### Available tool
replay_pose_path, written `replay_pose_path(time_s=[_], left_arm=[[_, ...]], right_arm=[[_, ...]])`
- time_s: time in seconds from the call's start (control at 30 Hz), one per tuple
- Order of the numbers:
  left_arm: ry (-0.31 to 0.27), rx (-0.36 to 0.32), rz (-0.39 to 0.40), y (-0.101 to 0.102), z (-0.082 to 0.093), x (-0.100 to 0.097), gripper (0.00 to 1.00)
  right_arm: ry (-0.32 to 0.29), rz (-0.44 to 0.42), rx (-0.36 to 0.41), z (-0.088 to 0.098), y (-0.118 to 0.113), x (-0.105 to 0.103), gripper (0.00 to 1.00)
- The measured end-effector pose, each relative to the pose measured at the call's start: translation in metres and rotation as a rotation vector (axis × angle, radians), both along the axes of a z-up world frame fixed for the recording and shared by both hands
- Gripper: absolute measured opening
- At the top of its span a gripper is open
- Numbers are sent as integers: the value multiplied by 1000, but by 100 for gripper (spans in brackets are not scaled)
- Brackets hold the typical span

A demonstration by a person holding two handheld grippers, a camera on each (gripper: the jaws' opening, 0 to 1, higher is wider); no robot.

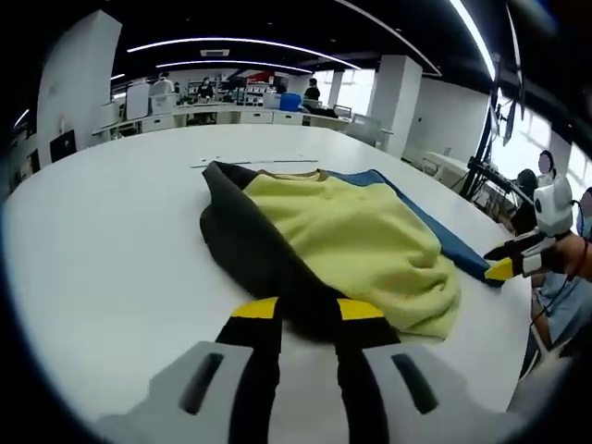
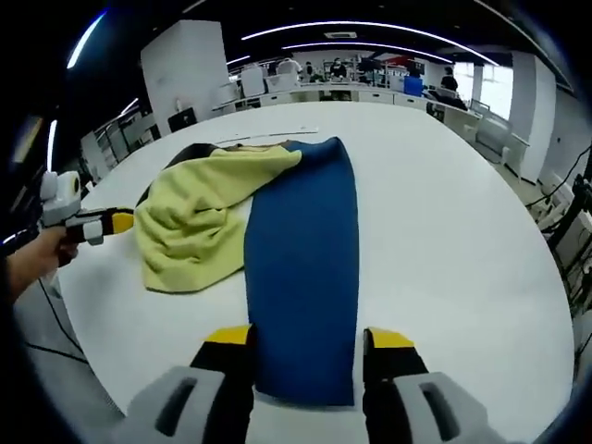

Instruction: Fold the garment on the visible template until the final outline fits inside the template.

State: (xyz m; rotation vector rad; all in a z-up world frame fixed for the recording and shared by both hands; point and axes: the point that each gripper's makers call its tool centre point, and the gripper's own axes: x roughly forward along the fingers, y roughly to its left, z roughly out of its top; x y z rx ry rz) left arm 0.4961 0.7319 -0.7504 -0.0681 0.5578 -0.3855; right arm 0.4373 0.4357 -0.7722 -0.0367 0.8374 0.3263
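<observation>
- Two hand-held grippers are in your hands: your left hand-held gripper (image 1: 307,310) has its jaws spread wide at the dark edge of the garment, nothing between them.
- Your right hand-held gripper (image 2: 310,339) is also wide, jaws straddling the near end of the blue panel (image 2: 305,268); I cannot tell whether they touch the cloth.
- Garment (image 1: 342,245) lies bunched on the white desk (image 1: 111,250), yellow-green part (image 2: 190,217) heaped over a dark layer (image 1: 245,236), blue strip stretched flat beside it toward you.
- In the left gripper view, your right hand-held gripper shows at the right edge, near the blue cloth's edge.
- In the right gripper view, your left one sits at the left, just beside the yellow heap.
- Thin line (image 2: 268,137) on the desk beyond the garment; too faint to tell what it is.
</observation>
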Motion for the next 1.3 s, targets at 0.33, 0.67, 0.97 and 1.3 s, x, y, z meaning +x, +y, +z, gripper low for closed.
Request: replay_pose_path(time_s=[0.33, 0.67, 0.97, 1.3], left_arm=[[31, 24, 14, 0, -7, 0, 4], [21, 20, 35, 7, 0, -3, 0], [-38, 13, 72, 28, 28, 0, 0], [-79, 16, 126, 52, 48, 6, 0]], right_arm=[[1, -54, -11, -1, -1, 3, 23], [6, -66, 2, -1, -6, 5, 9], [-4, -73, -42, 4, -33, 14, 4], [-21, -64, -135, 10, -68, 36, 3]])
